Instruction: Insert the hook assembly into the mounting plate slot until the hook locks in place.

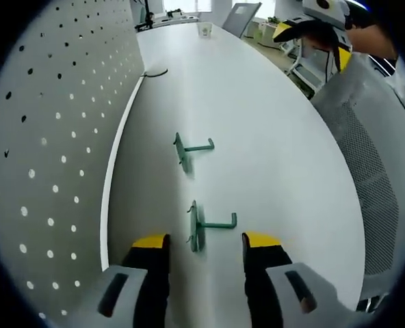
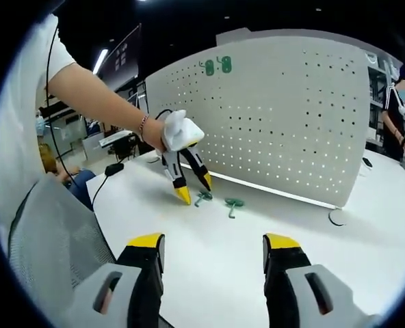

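Two green hook assemblies lie on the white table [image 1: 271,157]: the near hook [image 1: 204,225] sits just ahead of my left gripper [image 1: 206,240], in line with the gap between its yellow-tipped jaws, and the far hook [image 1: 189,147] lies further on. The left gripper is open and holds nothing. The white pegboard mounting plate [image 1: 45,150] stands upright along the table's left side. In the right gripper view, the left gripper [image 2: 195,189] points down at one hook [image 2: 202,198], with the other hook [image 2: 233,203] beside it, in front of the pegboard [image 2: 284,116]. My right gripper [image 2: 213,240] is open and empty, well back from them.
Two green pieces [image 2: 216,66] sit high on the pegboard. A black cable [image 1: 156,72] lies by the board's far end. A grey mesh chair [image 1: 367,157] stands at the table's right edge. A person [image 2: 396,102] stands in the background.
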Action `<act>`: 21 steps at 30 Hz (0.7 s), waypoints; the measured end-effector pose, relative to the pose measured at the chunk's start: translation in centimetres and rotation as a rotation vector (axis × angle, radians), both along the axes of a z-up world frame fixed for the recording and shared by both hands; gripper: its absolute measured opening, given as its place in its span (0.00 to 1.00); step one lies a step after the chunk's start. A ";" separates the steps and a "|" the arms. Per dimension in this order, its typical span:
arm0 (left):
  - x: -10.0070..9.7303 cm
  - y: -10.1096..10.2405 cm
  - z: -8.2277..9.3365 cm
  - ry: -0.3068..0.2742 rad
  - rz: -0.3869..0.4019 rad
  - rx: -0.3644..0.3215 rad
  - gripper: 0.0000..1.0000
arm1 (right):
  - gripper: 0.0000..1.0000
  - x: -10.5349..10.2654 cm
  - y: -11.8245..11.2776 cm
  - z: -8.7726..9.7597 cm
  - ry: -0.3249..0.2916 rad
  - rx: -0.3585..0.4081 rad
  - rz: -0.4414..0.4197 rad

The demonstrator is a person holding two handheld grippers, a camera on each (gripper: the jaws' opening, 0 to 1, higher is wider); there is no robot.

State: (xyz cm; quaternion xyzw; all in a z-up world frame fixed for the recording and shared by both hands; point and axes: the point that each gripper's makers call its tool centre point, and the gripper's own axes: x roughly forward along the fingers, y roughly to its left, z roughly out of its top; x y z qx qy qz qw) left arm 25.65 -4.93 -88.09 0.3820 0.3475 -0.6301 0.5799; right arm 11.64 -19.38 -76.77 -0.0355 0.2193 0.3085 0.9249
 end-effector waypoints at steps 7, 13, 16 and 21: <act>0.2 0.0 0.0 0.005 0.031 -0.025 0.33 | 0.55 -0.1 -0.1 0.0 -0.003 -0.004 -0.002; 0.6 -0.1 0.1 0.002 0.089 -0.062 0.21 | 0.55 0.0 -0.1 0.2 -0.012 -0.003 -0.005; 1.1 0.1 0.2 0.008 0.154 -0.070 0.14 | 0.55 0.1 -0.1 0.2 -0.013 0.000 -0.009; 1.1 0.0 0.1 -0.006 0.149 -0.065 0.10 | 0.54 0.1 -0.2 0.3 -0.014 0.001 -0.011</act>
